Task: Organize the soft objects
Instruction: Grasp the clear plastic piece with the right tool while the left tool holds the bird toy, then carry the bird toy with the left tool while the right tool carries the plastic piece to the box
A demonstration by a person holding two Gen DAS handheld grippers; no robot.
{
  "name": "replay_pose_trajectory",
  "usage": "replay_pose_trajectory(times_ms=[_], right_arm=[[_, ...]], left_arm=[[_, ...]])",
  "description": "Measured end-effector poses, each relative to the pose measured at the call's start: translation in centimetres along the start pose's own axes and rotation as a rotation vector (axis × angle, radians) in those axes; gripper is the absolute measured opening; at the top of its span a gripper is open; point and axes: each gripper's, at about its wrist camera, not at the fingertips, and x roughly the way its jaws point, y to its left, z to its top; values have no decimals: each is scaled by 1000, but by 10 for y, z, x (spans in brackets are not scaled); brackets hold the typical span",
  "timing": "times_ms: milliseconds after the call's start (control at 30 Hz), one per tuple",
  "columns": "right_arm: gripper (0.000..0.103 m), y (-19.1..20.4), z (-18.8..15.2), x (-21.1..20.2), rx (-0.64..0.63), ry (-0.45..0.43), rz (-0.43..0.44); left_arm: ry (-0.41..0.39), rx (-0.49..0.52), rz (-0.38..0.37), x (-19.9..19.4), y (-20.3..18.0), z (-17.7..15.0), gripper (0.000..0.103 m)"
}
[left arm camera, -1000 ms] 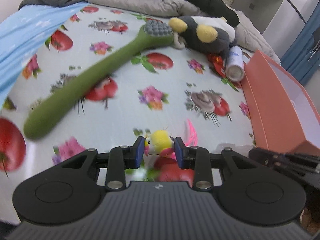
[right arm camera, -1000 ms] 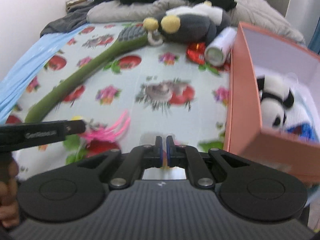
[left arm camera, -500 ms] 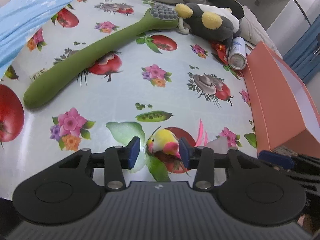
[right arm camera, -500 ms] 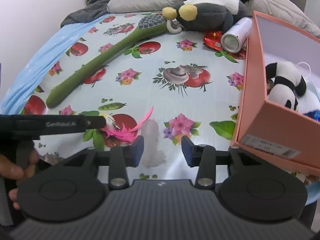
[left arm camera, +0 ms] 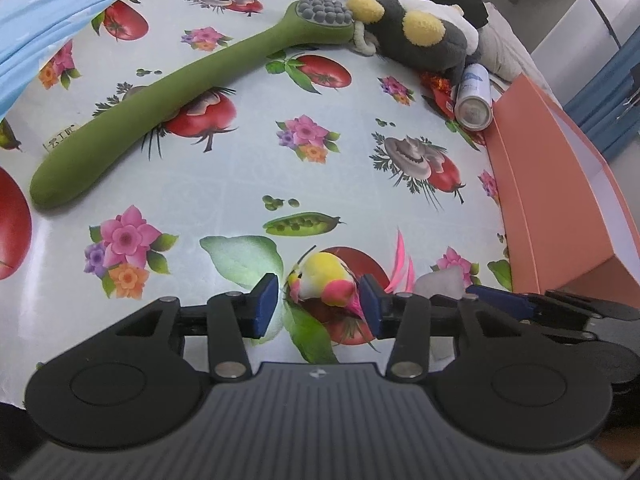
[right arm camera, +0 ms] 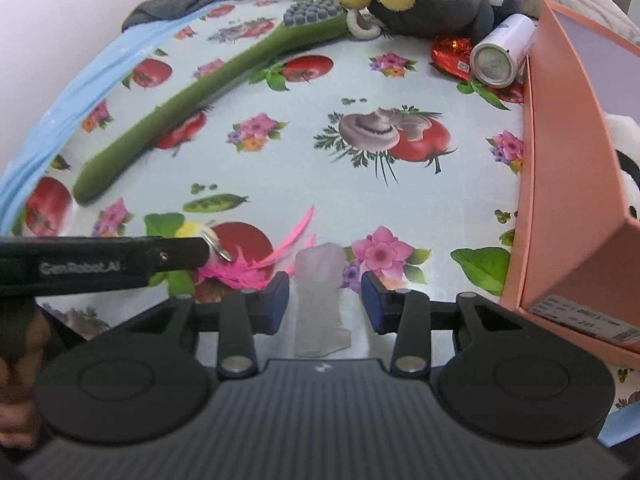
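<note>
A small yellow and pink feathered toy bird lies on the patterned tablecloth. My left gripper is open with its jaws on either side of the bird, the right pad close to it. In the right wrist view the bird lies partly behind the left gripper's finger. My right gripper is open around a translucent white soft piece on the cloth. An orange box at the right holds a panda plush.
A long green plush brush lies diagonally at the left. A grey and yellow plush sits at the back. A white can and a red wrapper lie by the orange box. Blue cloth covers the far left.
My left gripper has opened around the bird, which now rests on the cloth. My right gripper has gone from shut to open and moved down over the white soft piece.
</note>
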Motion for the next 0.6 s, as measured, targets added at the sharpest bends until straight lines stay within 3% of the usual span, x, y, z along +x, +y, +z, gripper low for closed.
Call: replay_pose_trajectory(times_ms=[200,600], right_arm=[[25,-1,-2,2,-13,10,0],[23,-19,3,0,18,11,-51]], left_arm=[[-4,15,7,3,-3,1,51],[-9,74,35,8,-13,4,50]])
